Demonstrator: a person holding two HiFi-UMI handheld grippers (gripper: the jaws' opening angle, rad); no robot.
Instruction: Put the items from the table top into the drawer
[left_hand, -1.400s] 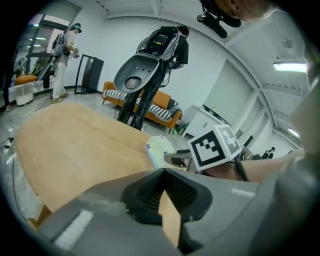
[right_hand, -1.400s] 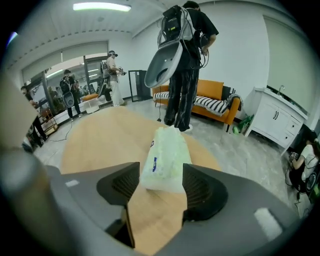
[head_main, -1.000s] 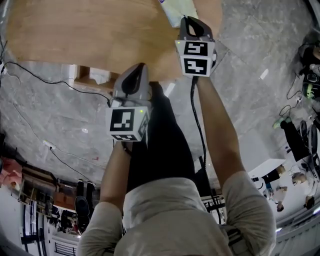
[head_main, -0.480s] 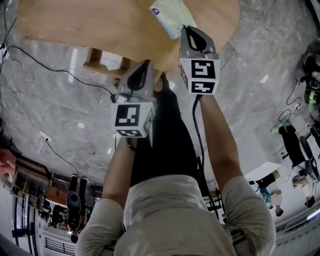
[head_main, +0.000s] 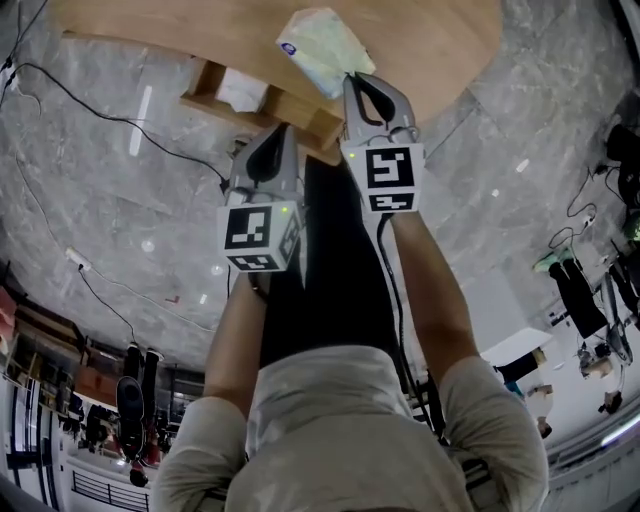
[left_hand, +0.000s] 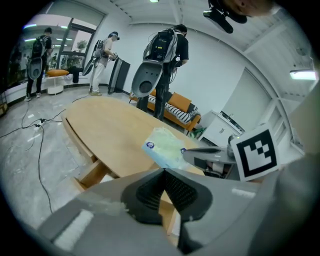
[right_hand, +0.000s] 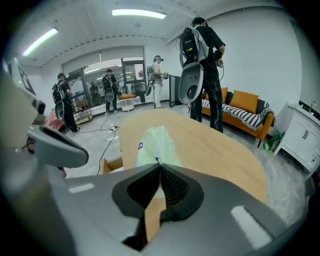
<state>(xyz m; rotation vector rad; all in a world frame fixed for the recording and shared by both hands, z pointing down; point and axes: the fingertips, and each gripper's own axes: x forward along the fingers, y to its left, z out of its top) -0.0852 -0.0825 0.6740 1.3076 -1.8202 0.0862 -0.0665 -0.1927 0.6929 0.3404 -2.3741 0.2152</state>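
The pale green pack (head_main: 322, 48) now sits nearer the open drawer (head_main: 262, 97) than before. The right gripper (head_main: 354, 78) is clamped on its edge. The left gripper (head_main: 283, 130) is closed and empty. The pack's blue label is illegible.

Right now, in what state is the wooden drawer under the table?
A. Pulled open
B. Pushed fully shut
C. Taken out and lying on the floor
A: the drawer sticks out from under the edge of the table, and the head view shows its inside from above.
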